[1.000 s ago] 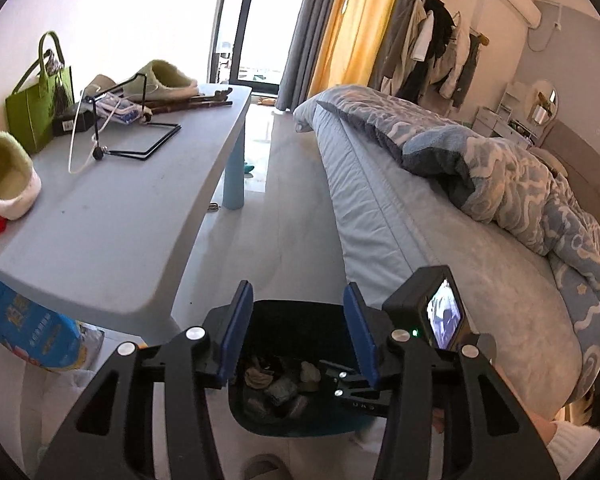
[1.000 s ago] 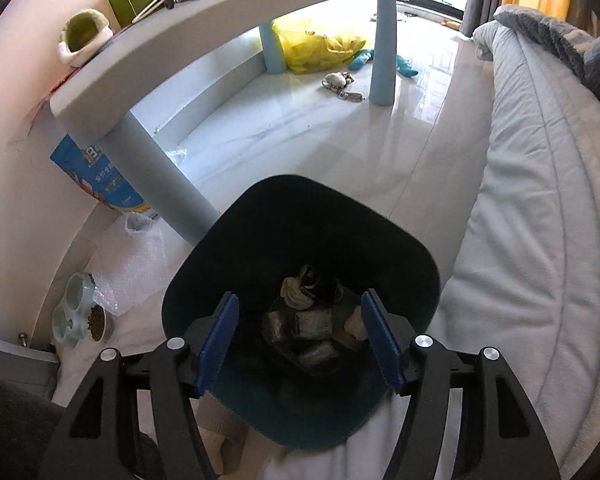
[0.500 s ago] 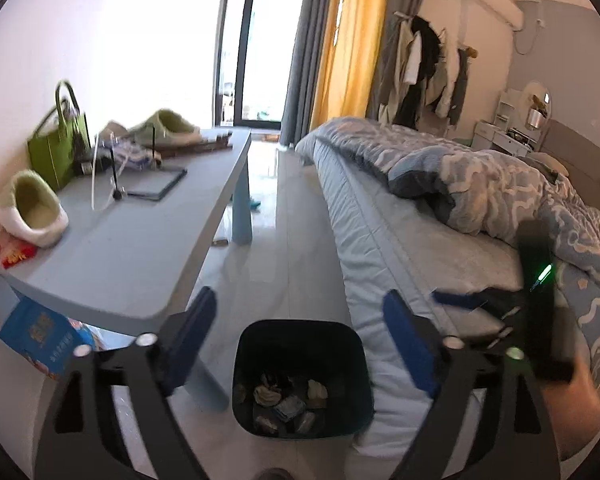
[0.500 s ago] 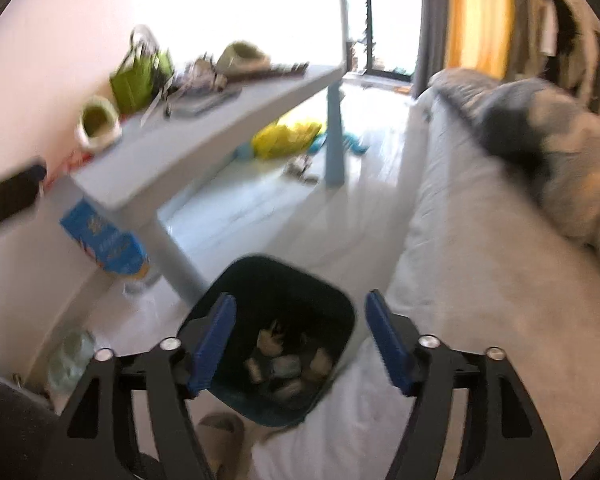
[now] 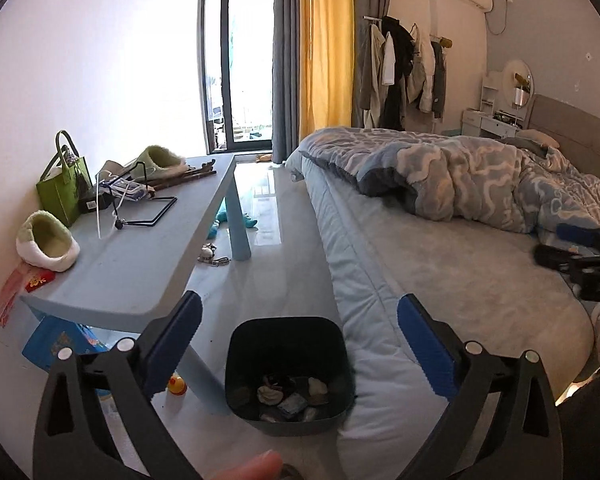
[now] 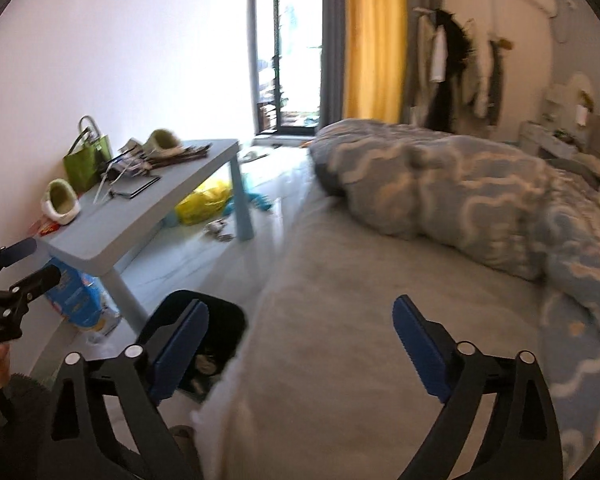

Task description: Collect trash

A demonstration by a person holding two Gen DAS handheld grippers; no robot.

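A dark trash bin, crumpled scraps lying in its bottom, stands on the floor at 6 o'clock in the left wrist view, wedged between the leg of a light blue table and the edge of the bed. The left gripper hangs above it with jaws spread wide and nothing between them. The right gripper, equally wide and empty, is over the mattress, the bin at its 8 o'clock.
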